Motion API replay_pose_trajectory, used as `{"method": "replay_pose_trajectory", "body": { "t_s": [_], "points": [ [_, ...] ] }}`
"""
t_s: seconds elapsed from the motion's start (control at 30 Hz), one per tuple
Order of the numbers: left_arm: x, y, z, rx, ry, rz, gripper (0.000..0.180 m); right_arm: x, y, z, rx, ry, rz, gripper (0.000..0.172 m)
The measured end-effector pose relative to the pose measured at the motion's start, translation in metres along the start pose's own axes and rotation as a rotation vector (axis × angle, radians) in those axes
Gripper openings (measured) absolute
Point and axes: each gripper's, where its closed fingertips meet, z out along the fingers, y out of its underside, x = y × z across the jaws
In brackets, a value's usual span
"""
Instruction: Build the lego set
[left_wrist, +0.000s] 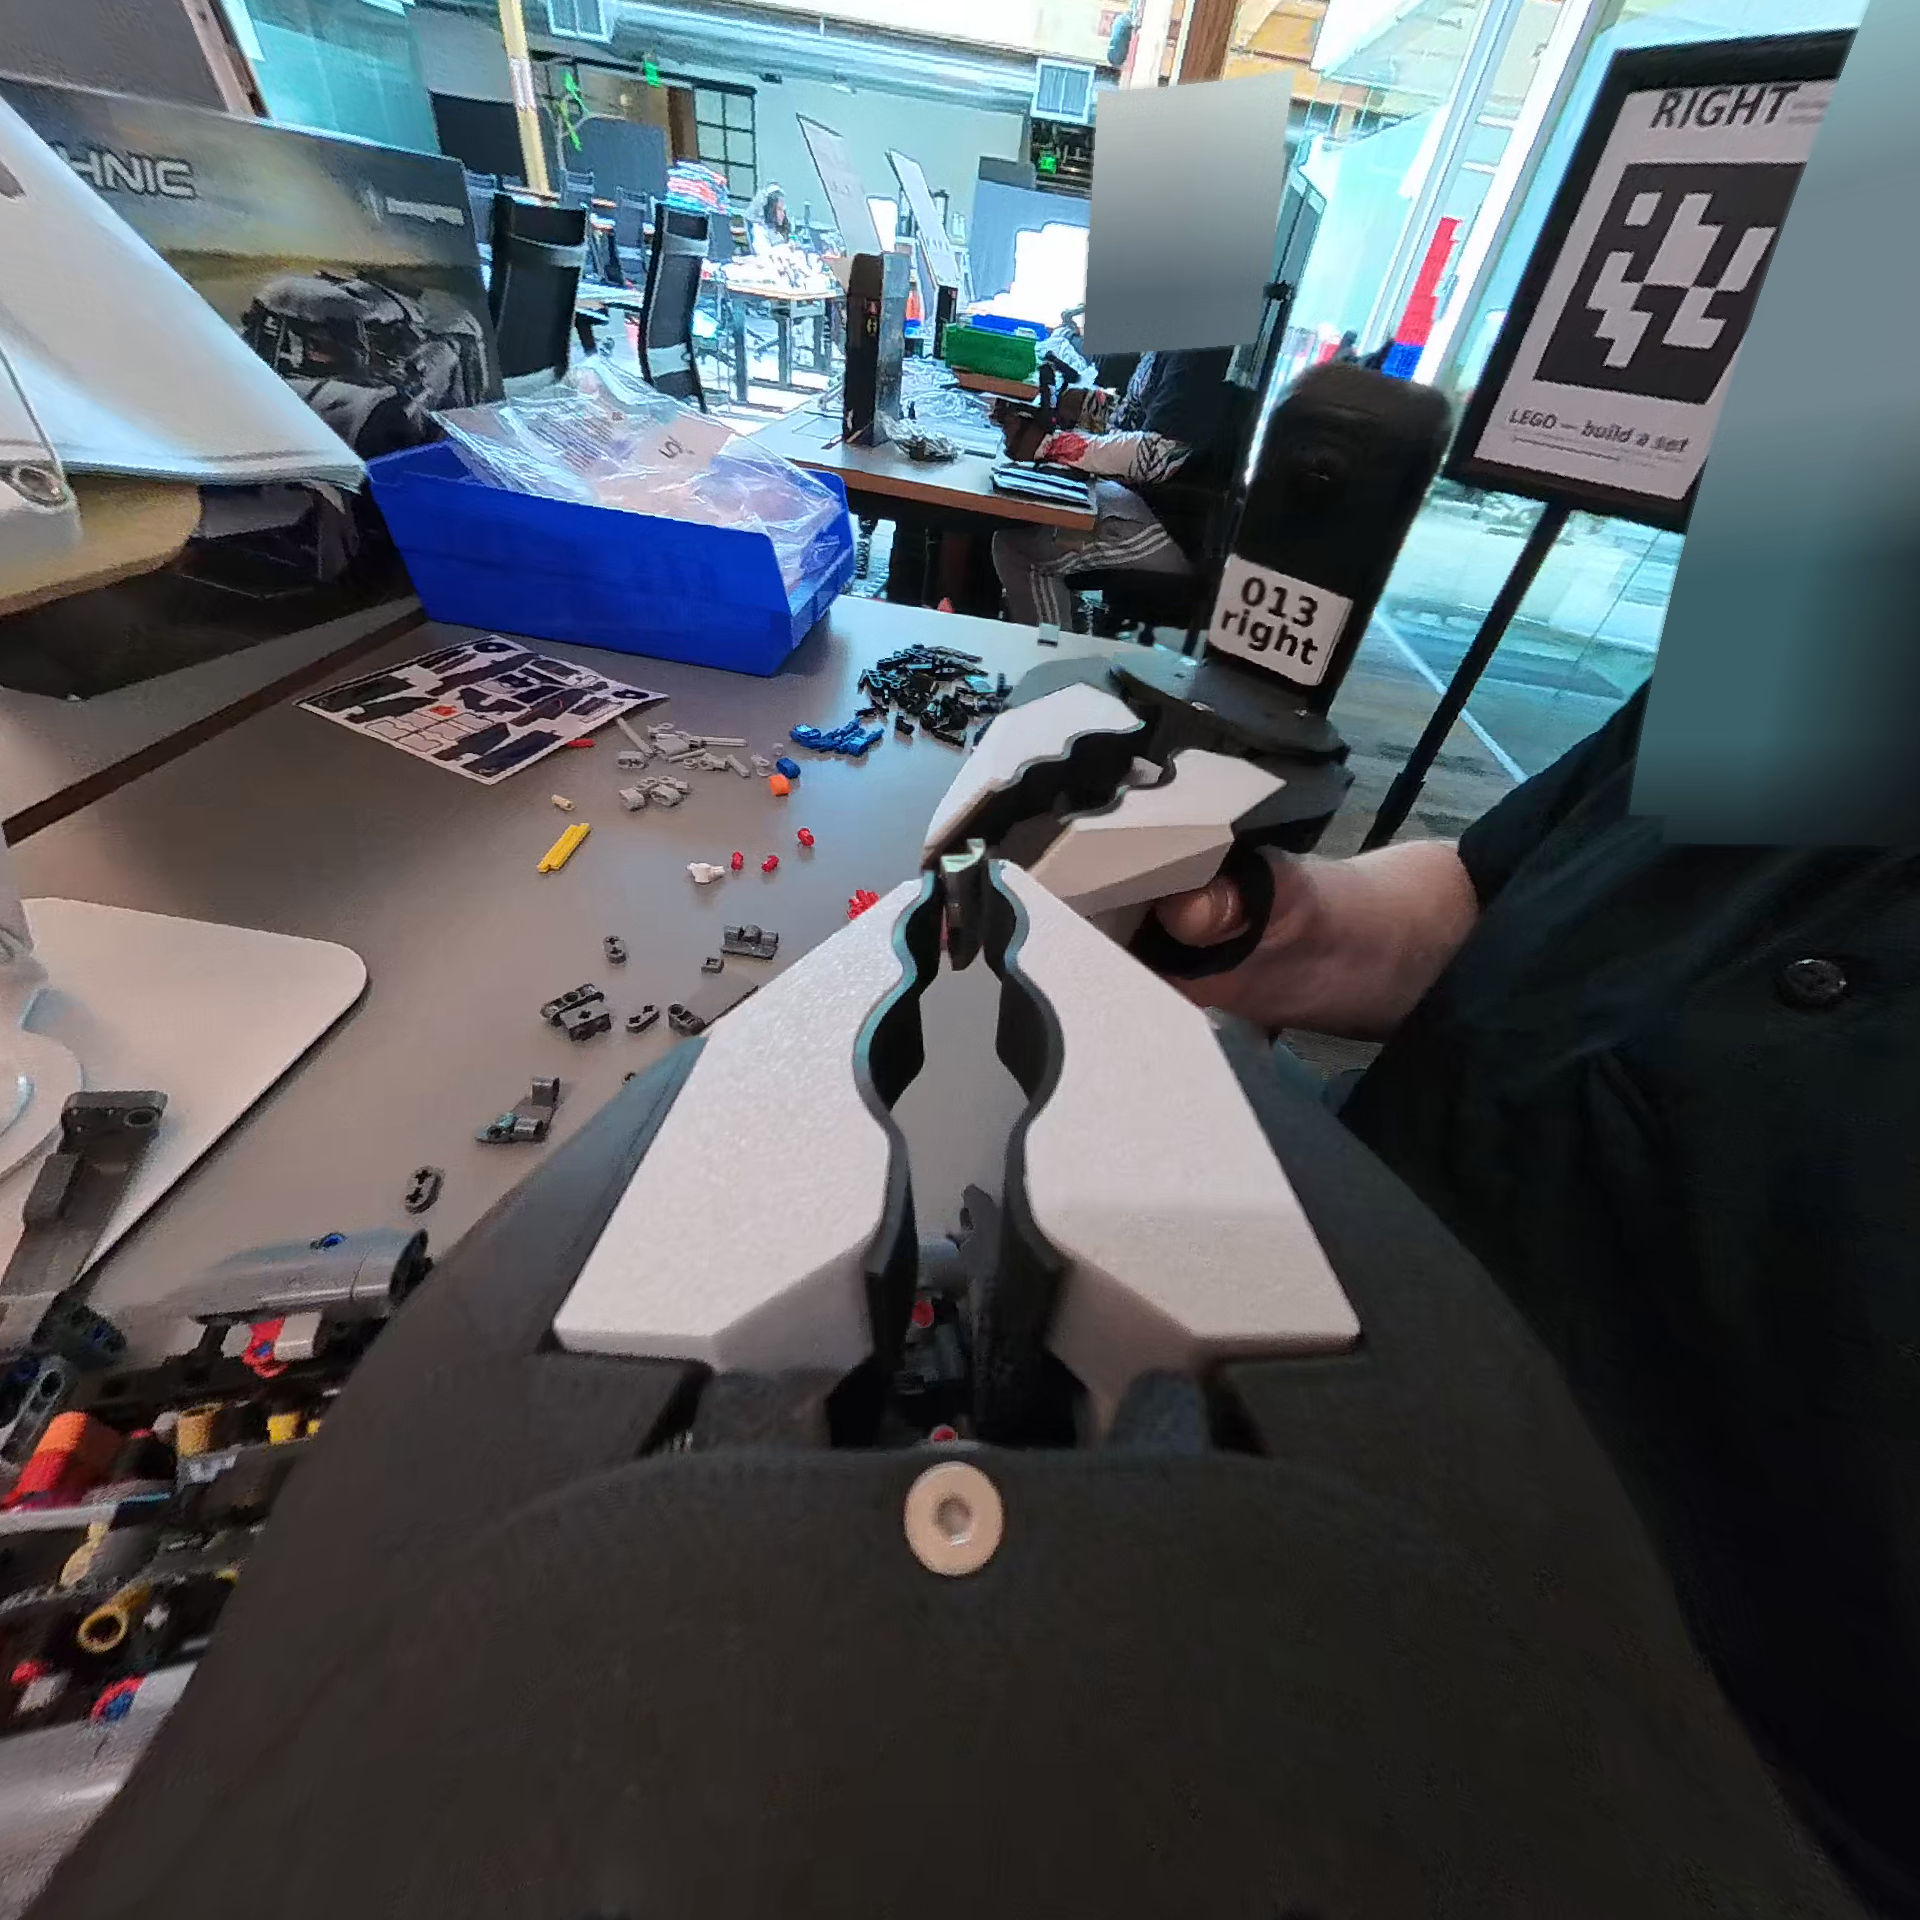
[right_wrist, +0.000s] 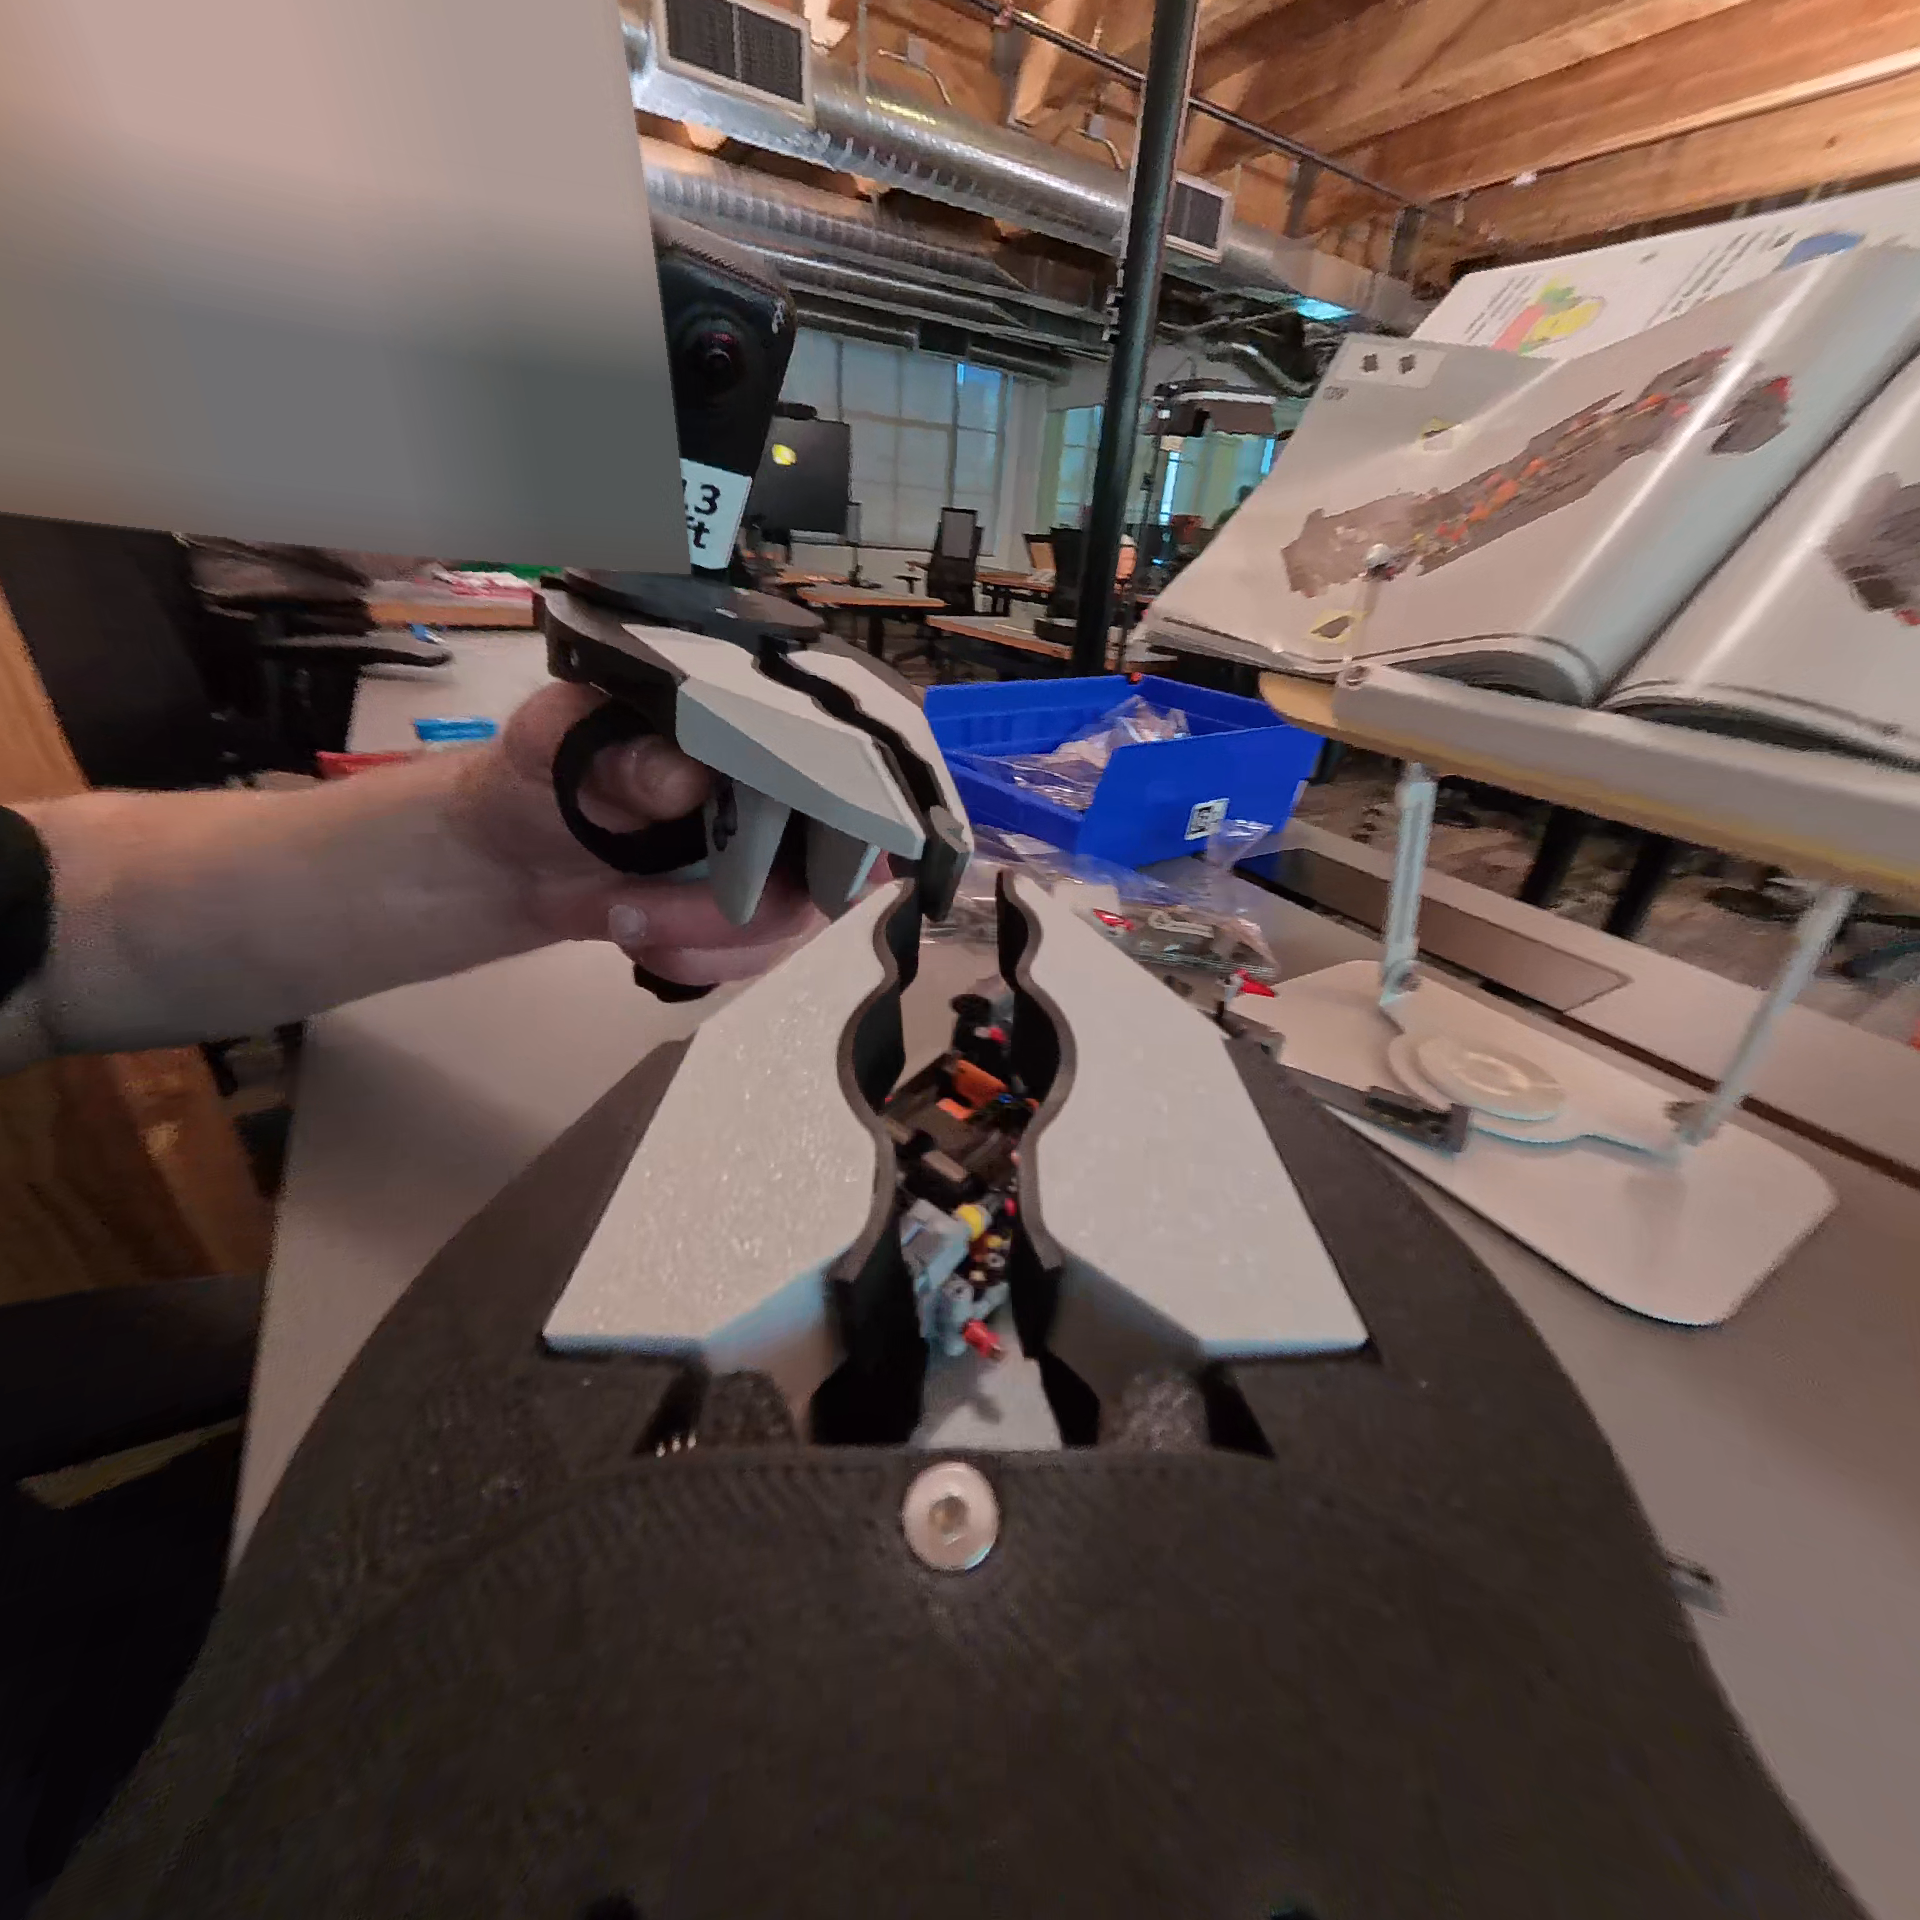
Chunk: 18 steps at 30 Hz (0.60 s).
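We see left gripper (left_wrist: 961, 883) clamped on small dark-grey angled plastic piece (left_wrist: 964, 906), raised off table for access; right gripper (right_wrist: 956, 899) jaws apart, straddling piece's tip.

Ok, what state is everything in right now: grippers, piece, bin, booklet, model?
Left gripper: jaws shut on the grey piece.
Right gripper: jaws open, nothing held, tips beside the piece.
Grey piece: clamped, off the table.
Bin: open-topped, plastic bags inside.
Booklet: open on its stand.
Model: partly built.
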Motion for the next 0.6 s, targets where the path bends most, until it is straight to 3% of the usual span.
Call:
{"method": "replay_pose_trajectory", "body": {
  "t_s": [0.23, 0.6],
  "points": [
    [-0.008, -0.004, 0.008, 0.02, 0.087, -0.138, 0.006, 0.024, 0.0, -0.011, -0.081, 0.166, -0.293, 0.019],
    [-0.008, -0.001, 0.022, -0.006, 0.129, -0.238, 0.005, 0.014, 0.002, -0.01, -0.186, 0.228, -0.883, 0.025]
  ]
}}
